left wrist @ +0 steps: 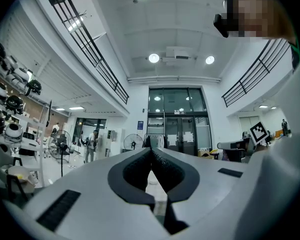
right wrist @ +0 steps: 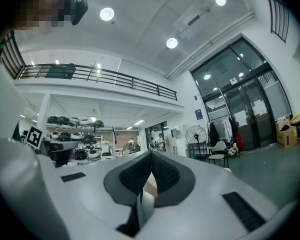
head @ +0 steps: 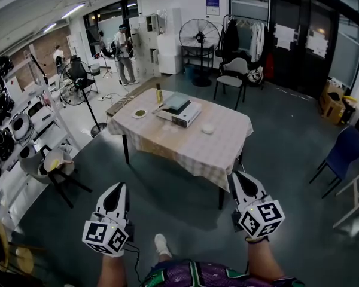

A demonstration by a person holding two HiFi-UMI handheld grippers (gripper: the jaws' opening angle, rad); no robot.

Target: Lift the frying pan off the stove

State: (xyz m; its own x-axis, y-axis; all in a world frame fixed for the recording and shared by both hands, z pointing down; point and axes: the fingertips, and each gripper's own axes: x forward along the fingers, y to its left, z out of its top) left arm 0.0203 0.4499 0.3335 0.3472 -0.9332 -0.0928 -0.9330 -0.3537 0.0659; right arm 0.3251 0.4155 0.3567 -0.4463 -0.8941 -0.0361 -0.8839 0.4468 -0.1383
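Across the room stands a table with a checked cloth. On it lies a white box-shaped stove with a flat grey-green thing on top; from here I cannot make out a frying pan. Both grippers hang level over the floor, well short of the table. My left gripper is shut with nothing in it, and its pads meet at the tip in the left gripper view. The right gripper is also shut and empty, as the right gripper view shows.
The table also carries a bottle, a small plate and a white bowl. Shelves with helmets and a stool line the left. A blue chair stands right, a grey chair and fans behind. A person stands far back.
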